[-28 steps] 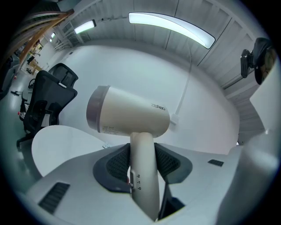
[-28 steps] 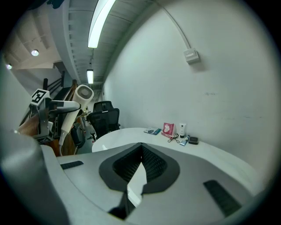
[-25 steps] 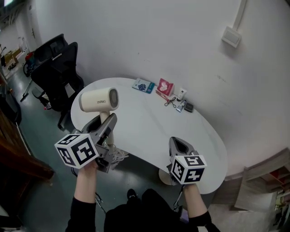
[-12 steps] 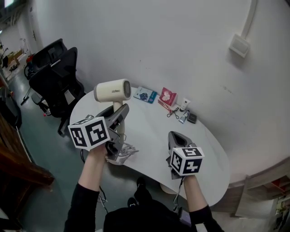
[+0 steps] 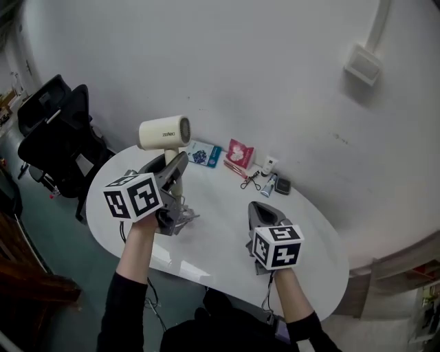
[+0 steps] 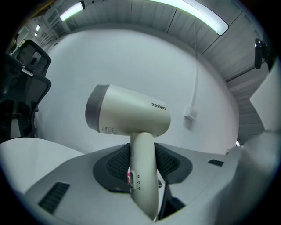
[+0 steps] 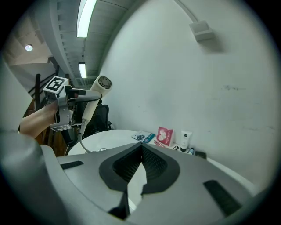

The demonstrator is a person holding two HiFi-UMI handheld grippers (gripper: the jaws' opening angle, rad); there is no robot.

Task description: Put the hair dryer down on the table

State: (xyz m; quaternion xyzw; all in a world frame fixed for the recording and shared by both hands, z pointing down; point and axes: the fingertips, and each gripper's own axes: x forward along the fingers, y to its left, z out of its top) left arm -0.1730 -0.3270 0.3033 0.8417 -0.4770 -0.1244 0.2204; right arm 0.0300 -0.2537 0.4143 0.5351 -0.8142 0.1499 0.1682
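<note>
Hair dryer, cream plastic with a grey rear cap (image 6: pixel 128 115), is held upright in the air over the round white table (image 5: pixel 227 227). The left gripper (image 6: pixel 142 166) clamps its handle. It is rigid, smooth and top-heavy, probably light. The handle is the sound hold; mind the trailing grey cord (image 5: pixel 184 218). The right gripper (image 7: pixel 141 150) looks closed and empty.

A plain white wall (image 5: pixel 275 75) stands behind a white oval table (image 5: pixel 227 240). High on the wall, a small white box (image 5: pixel 362 64) sits at the foot of a conduit (image 5: pixel 378 24). Two black office chairs (image 5: pixel 58 137) stand by the table's left end on a grey-green floor (image 5: pixel 75 261). Dark wooden furniture (image 5: pixel 27 282) shows at the left edge. A long strip light (image 6: pixel 206 17) runs along the panelled ceiling (image 6: pixel 114 13).
</note>
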